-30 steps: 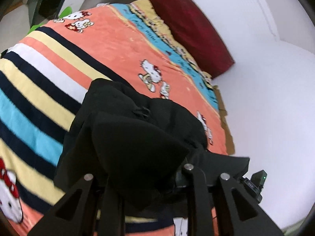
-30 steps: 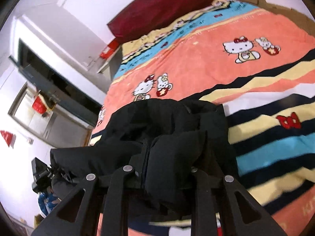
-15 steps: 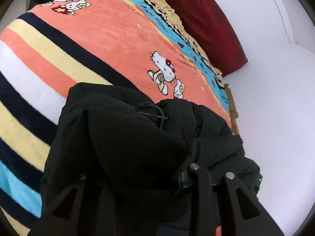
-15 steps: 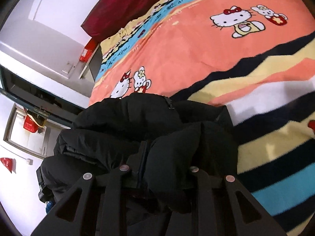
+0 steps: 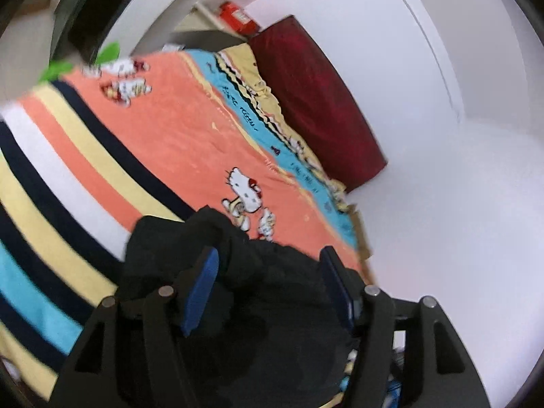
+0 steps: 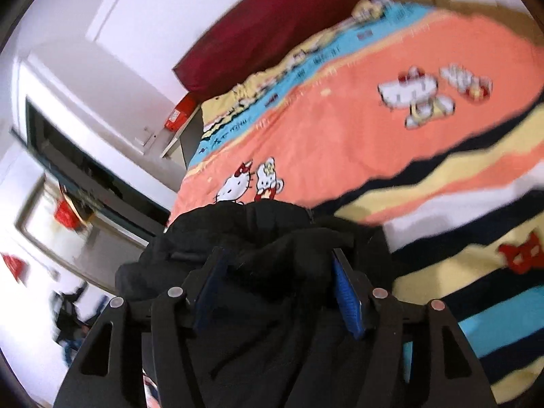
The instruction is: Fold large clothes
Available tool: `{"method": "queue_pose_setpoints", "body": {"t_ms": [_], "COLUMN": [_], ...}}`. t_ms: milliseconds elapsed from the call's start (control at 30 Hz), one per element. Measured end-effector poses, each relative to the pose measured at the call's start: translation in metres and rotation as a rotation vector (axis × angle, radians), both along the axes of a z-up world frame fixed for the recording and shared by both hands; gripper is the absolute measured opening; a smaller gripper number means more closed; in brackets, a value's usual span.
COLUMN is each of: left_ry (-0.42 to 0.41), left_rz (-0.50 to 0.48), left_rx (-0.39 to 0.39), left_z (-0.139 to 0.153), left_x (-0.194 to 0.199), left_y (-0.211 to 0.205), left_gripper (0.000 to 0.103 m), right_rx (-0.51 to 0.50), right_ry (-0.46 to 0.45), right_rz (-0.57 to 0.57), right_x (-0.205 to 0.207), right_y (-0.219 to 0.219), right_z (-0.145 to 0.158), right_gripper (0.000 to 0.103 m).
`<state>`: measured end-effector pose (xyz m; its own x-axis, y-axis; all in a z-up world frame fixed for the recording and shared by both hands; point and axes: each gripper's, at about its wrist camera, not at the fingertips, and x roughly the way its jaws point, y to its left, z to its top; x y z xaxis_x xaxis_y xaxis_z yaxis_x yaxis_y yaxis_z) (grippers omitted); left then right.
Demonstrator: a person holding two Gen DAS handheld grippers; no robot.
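Observation:
A black padded jacket point(image 5: 272, 292) lies bunched on the striped Hello Kitty blanket point(image 5: 136, 156) near the bed's near edge. It also shows in the right wrist view point(image 6: 265, 238). My left gripper point(image 5: 268, 272) is open, its blue pads point(image 5: 200, 289) spread apart just above the jacket. My right gripper point(image 6: 278, 272) is open too, its blue pads point(image 6: 346, 299) wide apart over the same heap. Neither holds cloth.
A dark red pillow point(image 5: 319, 102) lies at the head of the bed against the white wall point(image 5: 459, 204). A red box point(image 6: 178, 114) sits on a shelf beside the bed. A dark-framed doorway point(image 6: 85, 170) lies to the left.
Both grippers were shut on the jacket and have opened, letting it go onto the blanket. Both have drawn back and up from the heap.

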<state>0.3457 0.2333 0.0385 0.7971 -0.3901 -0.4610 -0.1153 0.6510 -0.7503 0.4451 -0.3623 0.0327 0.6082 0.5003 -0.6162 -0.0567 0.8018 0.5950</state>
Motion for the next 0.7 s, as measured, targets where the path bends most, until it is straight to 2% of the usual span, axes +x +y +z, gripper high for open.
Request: {"method": "queue_pose_setpoints", "body": {"t_ms": [67,167,267,333,433,567,700], "left_ry": [0.007,0.035,0.067,0.094,0.115,0.125,0.162], "left_rz": [-0.018,-0.076,-0.158,-0.248,-0.323,-0.334,-0.322], "left_rx": [0.048,0.109,0.185,0.259,0.344,0.454,0.589], "left_z": [0.007,0.001,-0.009,-0.018,-0.028,-0.029,-0.034], "left_x": [-0.012,-0.02,-0.013,0.003,0.028,0.07,0.133], "left_y": [-0.012,-0.049,-0.091,-0.128,-0.164,-0.184,-0.193], "left_gripper": [0.06,0.06,0.06,0.06,0.06,0.06,0.06], "right_rx": [-0.089,-0.178,-0.256,-0.31,-0.365,-0.413,-0.474], "right_ry": [-0.043,-0.079,-0.107,-0.114,-0.108,-0.127,-0.105], "right_rz": [0.041,0.125,0.237,0.309,0.369,0.38,0.403], "right_x": [-0.017,-0.039,-0.053,-0.053,-0.036,0.003,0.05], "right_y": [0.015,0.046,0.089,0.12,0.154,0.176,0.189], "right_z": [0.016,0.023,0.022,0.015,0.002,0.0,-0.001], "right_gripper": [0.061,0.06,0.06,0.059,0.058,0.057,0.057]}}
